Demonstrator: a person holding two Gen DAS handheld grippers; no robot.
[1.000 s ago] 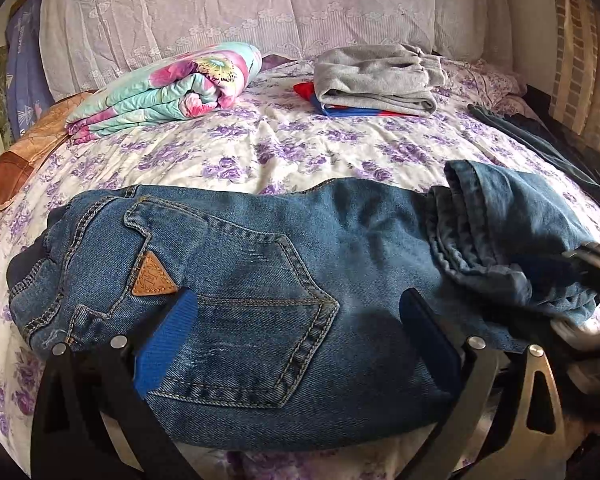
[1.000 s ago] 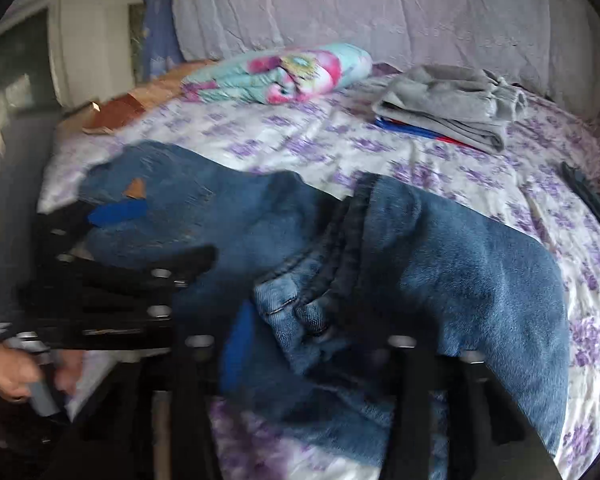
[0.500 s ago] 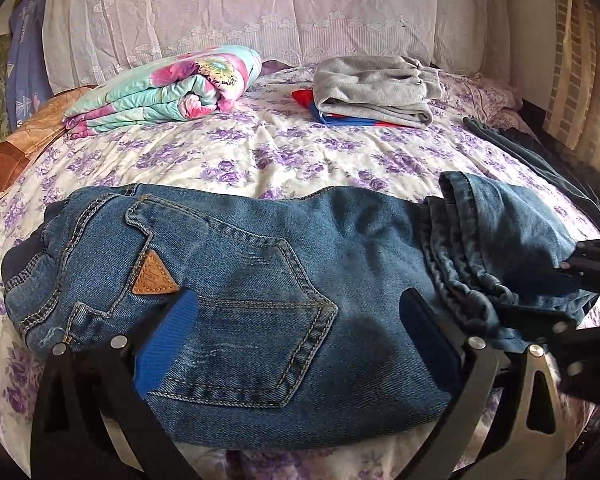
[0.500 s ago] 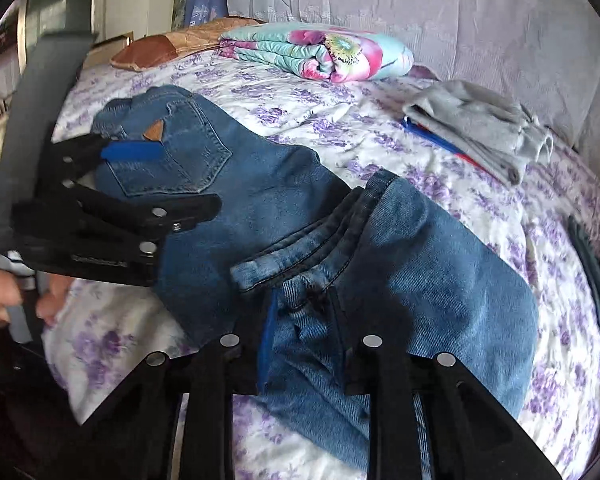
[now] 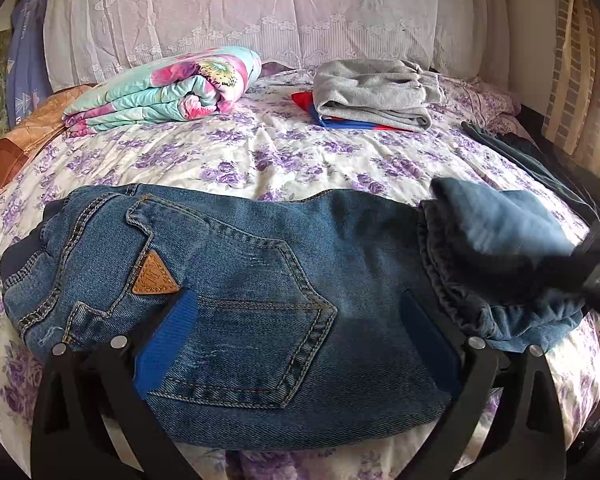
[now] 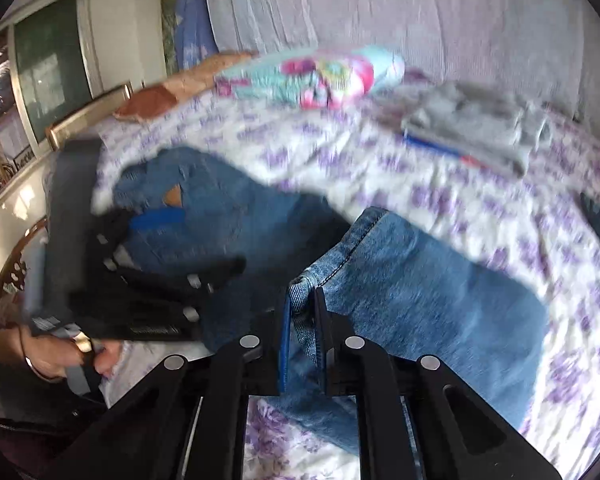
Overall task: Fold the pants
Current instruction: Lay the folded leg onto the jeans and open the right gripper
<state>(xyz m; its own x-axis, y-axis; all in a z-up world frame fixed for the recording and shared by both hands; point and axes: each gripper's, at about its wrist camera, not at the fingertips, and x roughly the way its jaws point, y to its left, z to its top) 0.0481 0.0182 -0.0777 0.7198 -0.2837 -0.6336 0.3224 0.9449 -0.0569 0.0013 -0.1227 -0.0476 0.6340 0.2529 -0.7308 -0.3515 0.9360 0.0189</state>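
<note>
Blue jeans [image 5: 260, 280] lie across the near side of the bed, back pocket and brown leather patch [image 5: 154, 280] up. My left gripper [image 5: 296, 312] is open, its blue pads resting on the seat of the jeans. My right gripper [image 6: 302, 300] is shut on the hem end of the jeans legs [image 6: 420, 280] and holds that folded end lifted; it shows blurred at the right of the left wrist view [image 5: 592, 268]. The left gripper also shows in the right wrist view [image 6: 156, 272], held by a hand.
A folded floral blanket [image 5: 168, 88] and a folded grey garment on red-blue cloth [image 5: 372, 92] lie at the back of the purple-flowered bedsheet [image 5: 284, 156]. A dark garment [image 5: 532, 160] lies at the bed's right edge. A lace-covered headboard stands behind.
My right gripper closed on the hem end of the jeans legs and lifted it, moving fast. My left gripper stayed open on the seat of the jeans.
</note>
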